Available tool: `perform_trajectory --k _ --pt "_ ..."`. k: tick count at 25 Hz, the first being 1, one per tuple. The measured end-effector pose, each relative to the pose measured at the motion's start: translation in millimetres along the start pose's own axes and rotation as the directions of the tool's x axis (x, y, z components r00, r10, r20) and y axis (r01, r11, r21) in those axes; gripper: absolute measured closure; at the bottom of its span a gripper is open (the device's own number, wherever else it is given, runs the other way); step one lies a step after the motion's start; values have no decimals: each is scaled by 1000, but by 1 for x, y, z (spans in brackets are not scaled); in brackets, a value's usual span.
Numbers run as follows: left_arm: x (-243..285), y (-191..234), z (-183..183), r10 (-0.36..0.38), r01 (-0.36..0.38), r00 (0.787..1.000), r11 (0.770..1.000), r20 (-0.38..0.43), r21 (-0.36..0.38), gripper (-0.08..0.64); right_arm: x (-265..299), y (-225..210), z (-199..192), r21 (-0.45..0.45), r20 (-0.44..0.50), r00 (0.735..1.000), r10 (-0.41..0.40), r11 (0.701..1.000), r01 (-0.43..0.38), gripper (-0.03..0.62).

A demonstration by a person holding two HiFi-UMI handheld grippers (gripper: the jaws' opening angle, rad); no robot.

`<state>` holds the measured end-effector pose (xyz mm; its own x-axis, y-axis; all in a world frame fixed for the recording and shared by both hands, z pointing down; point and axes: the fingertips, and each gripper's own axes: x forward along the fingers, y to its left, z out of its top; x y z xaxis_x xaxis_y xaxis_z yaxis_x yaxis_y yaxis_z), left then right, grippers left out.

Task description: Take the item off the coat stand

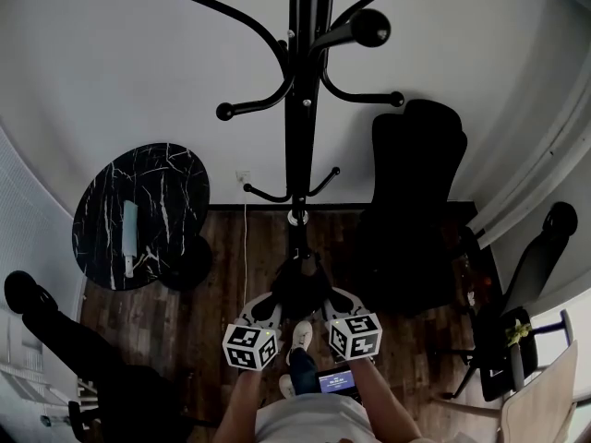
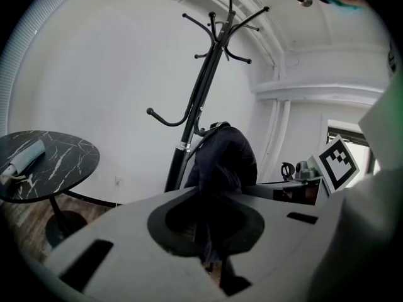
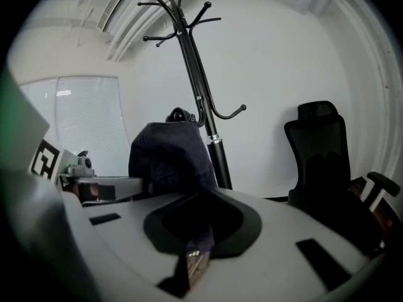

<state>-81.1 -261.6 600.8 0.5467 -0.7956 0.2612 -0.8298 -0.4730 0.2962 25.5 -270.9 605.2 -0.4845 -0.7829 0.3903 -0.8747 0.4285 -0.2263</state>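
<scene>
As the left gripper [image 1: 273,303] and right gripper [image 1: 331,297] each clamp tight on opposite sides of the dark cloth item [image 1: 300,282], it's held low before the coat stand [image 1: 300,109], seemingly clear of the hooks, shared grip preventing a drop.

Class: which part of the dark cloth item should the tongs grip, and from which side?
Grip the dark cloth item by its drooping lower edge, from below, on the side away from the coat stand. It hangs limp, top beside that stand, leaving that edge free. The left tongs and right tongs pinch there.
</scene>
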Motion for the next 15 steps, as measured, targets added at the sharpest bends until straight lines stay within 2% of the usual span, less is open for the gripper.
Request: perform_trajectory --k 15 --pt "14 12 -3 1 -1 1000 1000 -11 -6 534 17 -8 -1 3 -21 1000 -1 1000 1 569"
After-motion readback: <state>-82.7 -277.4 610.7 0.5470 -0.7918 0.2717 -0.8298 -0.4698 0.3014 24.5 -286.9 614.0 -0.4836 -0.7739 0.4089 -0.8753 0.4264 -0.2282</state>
